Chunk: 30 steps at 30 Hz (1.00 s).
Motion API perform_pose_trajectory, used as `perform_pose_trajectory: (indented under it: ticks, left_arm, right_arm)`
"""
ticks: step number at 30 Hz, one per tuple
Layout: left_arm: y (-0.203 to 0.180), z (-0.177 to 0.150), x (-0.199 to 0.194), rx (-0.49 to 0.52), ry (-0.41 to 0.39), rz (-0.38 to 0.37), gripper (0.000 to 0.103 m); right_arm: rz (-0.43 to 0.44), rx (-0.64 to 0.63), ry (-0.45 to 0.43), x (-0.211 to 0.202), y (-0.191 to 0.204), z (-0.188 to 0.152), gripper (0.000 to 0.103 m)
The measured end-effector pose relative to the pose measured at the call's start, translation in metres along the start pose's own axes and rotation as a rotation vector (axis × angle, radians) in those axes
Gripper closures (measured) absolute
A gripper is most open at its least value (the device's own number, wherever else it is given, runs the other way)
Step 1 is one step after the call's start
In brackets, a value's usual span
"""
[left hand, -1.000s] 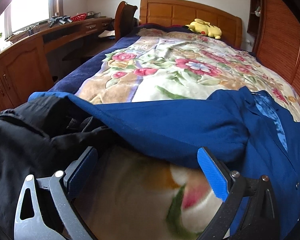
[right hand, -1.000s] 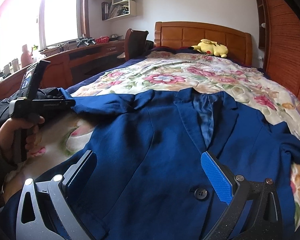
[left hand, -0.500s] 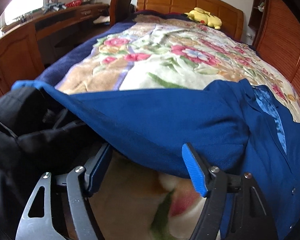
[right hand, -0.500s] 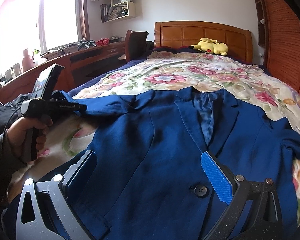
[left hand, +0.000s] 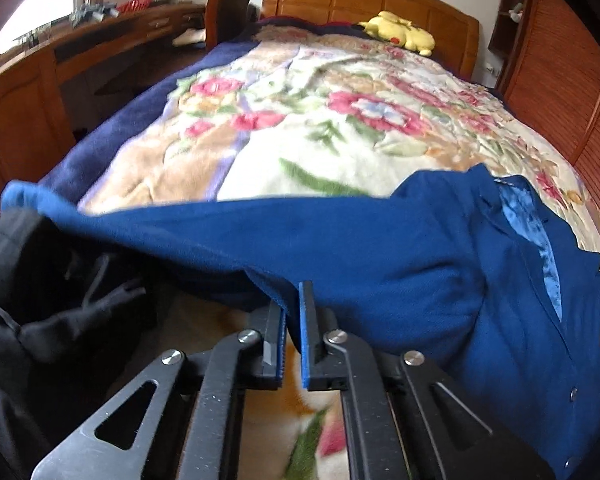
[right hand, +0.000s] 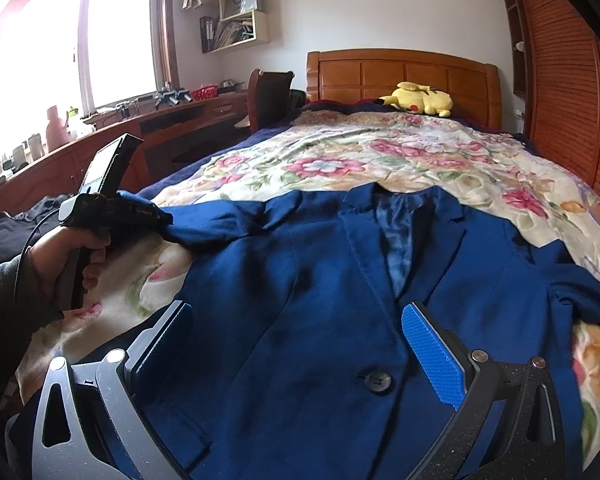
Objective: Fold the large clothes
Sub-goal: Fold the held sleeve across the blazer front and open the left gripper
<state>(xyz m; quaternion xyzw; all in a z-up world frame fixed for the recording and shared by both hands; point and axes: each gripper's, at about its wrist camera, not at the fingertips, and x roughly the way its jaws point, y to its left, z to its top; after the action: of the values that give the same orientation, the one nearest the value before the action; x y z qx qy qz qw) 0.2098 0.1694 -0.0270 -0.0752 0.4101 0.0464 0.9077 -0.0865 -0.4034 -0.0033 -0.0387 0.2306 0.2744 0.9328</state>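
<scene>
At the bed's (right hand: 500, 184) left edge, a sleeved hand (right hand: 66, 256) angles the left gripper (left hand: 293, 312) downward, its jaws pinched on the sleeve (left hand: 260, 240) of the blue jacket (right hand: 340, 300). The jacket lies flat across the bed's foot. The right gripper (right hand: 300, 344) hovers spread over the jacket's buttoned front.

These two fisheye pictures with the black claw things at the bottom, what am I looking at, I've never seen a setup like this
A person holds a hand-held gripper in each hand, and each carries a camera looking out along its jaws. One picture is from the left gripper, the other from the right gripper. A blue jacket lies spread face up on a bed with a floral blanket, to be folded. The left gripper's jaws are shut on the edge of the jacket's sleeve; the right view shows the hand holding it. The right gripper's jaws are open above the jacket's front, holding nothing. Dark clothes lie nearby.
</scene>
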Motion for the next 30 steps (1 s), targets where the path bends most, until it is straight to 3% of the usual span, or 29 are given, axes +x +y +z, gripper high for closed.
perform_pose_trajectory:
  ticks: [7, 20, 27, 30]
  left_arm:
    - [-0.032, 0.012, -0.027, 0.101, -0.073, -0.003, 0.101]
    - [-0.130, 0.000, -0.080, 0.292, -0.130, -0.184, 0.102]
    - [-0.129, -0.015, -0.079, 0.327, -0.094, -0.153, 0.100]
    - [-0.118, -0.018, -0.081, 0.331, -0.091, -0.141, 0.091]
  right_arm:
    - [-0.024, 0.010, 0.007, 0.001, -0.011, -0.003, 0.000]
    - [-0.063, 0.000, 0.022, 0.003, -0.014, 0.000, 0.000]
    - [-0.063, -0.019, 0.035, 0.003, -0.009, -0.003, 0.000]
    - [-0.060, -0.023, 0.041, 0.003, -0.010, -0.003, 0.000]
